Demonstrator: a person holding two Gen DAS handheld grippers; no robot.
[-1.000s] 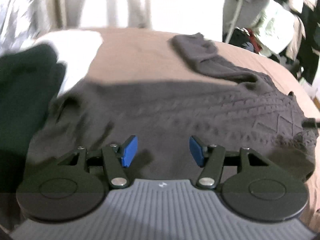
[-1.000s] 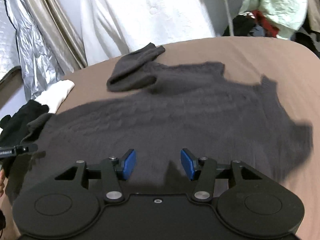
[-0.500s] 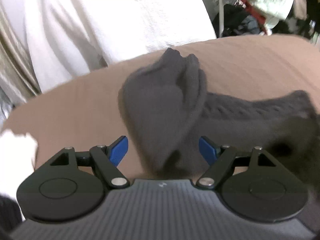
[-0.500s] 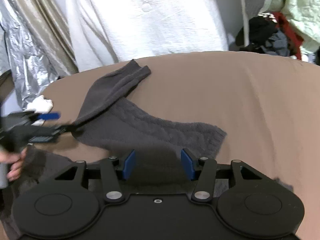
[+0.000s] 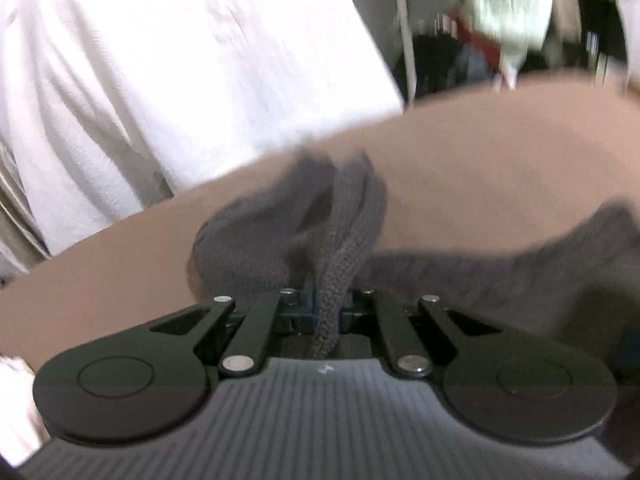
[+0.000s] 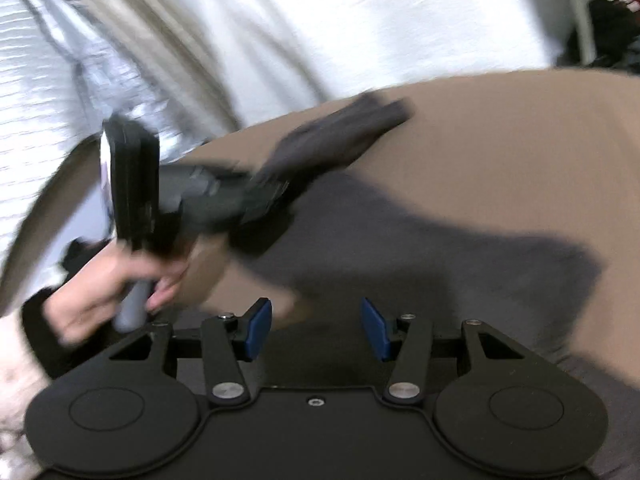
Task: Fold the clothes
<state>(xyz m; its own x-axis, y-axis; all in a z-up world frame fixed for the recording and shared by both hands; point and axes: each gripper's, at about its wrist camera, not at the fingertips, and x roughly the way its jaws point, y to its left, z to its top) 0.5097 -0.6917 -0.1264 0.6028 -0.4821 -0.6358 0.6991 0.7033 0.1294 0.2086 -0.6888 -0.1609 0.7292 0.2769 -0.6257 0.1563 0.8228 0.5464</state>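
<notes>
You have two hand-held grippers in play: the left hand-held gripper (image 5: 327,312) and the right hand-held gripper (image 6: 316,328). One dark grey sweater (image 6: 420,248) lies on one brown surface (image 6: 520,152), with one sleeve (image 5: 340,240) of it showing clearly. One hand (image 6: 108,292) of yours is in view. Behind the surface you can count one white cloth (image 5: 180,60), one silver sheet (image 6: 36,80), and one blurred heap of clothes (image 5: 500,32), too smeared to count piece by piece.
</notes>
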